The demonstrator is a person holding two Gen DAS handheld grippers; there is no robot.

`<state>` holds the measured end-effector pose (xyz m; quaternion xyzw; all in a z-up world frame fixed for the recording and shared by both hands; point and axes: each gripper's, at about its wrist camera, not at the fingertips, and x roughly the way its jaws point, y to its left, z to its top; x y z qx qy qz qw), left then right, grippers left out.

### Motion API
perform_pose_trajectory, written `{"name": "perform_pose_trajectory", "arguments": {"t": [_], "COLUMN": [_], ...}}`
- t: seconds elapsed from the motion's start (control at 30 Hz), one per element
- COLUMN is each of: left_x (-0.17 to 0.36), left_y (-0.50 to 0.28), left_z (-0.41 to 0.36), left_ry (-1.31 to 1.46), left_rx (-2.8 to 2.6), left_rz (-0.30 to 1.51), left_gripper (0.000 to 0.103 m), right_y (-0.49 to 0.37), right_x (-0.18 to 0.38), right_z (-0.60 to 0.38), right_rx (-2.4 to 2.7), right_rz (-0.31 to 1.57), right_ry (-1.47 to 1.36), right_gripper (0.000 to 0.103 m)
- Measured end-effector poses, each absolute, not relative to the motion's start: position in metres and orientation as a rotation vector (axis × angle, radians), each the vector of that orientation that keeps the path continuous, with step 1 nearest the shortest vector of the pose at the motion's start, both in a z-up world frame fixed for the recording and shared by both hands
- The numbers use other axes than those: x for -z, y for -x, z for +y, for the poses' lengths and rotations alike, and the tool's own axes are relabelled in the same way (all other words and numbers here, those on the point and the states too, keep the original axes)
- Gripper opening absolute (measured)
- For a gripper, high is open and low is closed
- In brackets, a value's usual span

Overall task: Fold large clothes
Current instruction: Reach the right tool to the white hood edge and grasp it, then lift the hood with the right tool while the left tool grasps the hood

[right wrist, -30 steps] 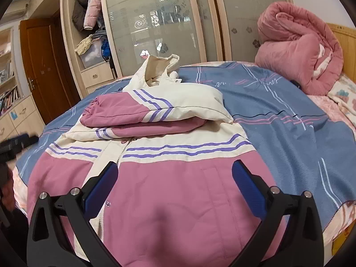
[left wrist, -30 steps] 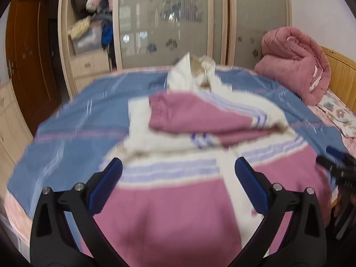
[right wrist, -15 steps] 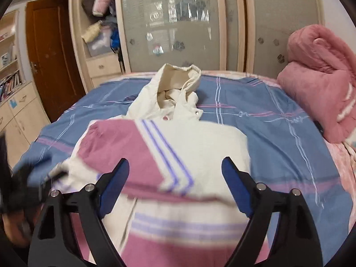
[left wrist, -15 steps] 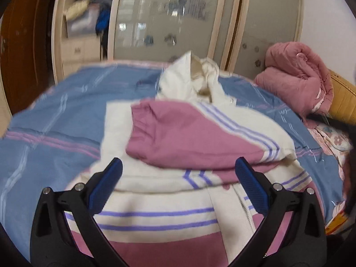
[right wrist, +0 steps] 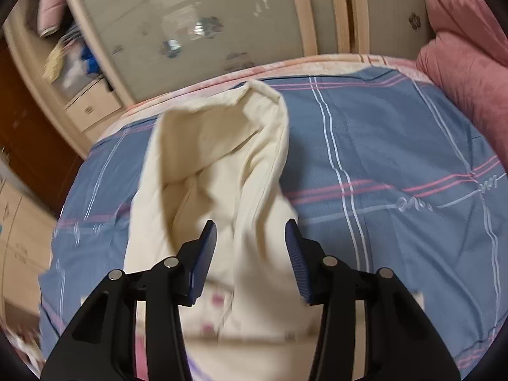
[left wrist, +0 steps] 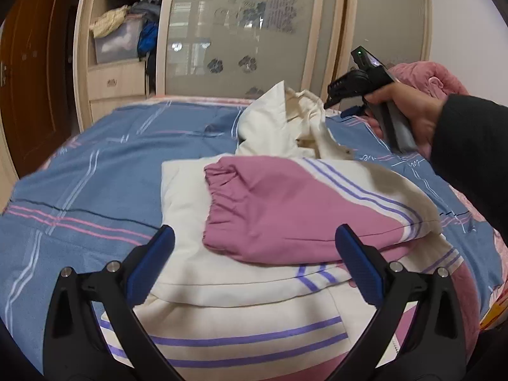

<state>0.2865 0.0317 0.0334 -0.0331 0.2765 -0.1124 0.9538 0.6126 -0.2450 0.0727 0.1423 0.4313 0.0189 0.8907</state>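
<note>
The jacket [left wrist: 254,285] lies flat on the bed [left wrist: 79,190], front side up, with its cream hood [right wrist: 216,146] pointing toward the wardrobe [left wrist: 241,25]. The body is colour-blocked: a cream upper panel, thin purple stripes, and a dusty-pink lower panel. One sleeve [left wrist: 285,209] is folded across the chest; it is pink with an elastic-gathered cuff and diagonal purple and white stripes. The fabric appears smooth and lightly padded. The hood stands open in a soft, rumpled cone. The bed cover is blue with pink and white plaid lines. A bundled pink quilt [right wrist: 470,57] sits at the far right of the bed.

The left gripper [left wrist: 254,263] hangs above the jacket's cream chest panel, fingers spread wide, holding nothing. The right gripper [right wrist: 250,257] is held in a hand [left wrist: 409,108] over the base of the hood. Its jaws have just been closing and stand partly spread with hood fabric in line between them; no pinch is visible.
</note>
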Motion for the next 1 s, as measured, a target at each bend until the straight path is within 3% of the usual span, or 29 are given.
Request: {"name": "perform_pose_trajectory", "arguments": {"t": [0.27, 0.4, 0.43, 0.77, 1.0], "left_x": [-0.026, -0.018, -0.018, -0.02, -0.023], "left_y": [-0.295, -0.302, -0.303, -0.3, -0.294], "left_z": [0.047, 0.049, 0.049, 0.043, 0.035], "left_ry": [0.109, 0.118, 0.122, 0.106, 0.082], "left_rx": [0.225, 0.217, 0.218, 0.218, 0.227], "left_rz": [0.569, 0.602, 0.605, 0.586, 0.563], "left_gripper": [0.101, 0.101, 0.101, 0.101, 0.101], "right_y": [-0.672, -0.677, -0.673, -0.563, -0.474], "right_x": [-0.044, -0.043, -0.046, -0.107, -0.115], "right_z": [-0.252, -0.25, -0.249, -0.254, -0.281], "right_rx": [0.048, 0.026, 0.017, -0.151, -0.191], "right_rz": [0.921, 0.885, 0.857, 0.594, 0.509], "right_ry": [-0.299, -0.298, -0.286, -0.242, -0.268], "right_gripper": [0.046, 0.008, 0.006, 0.004, 0.004]}}
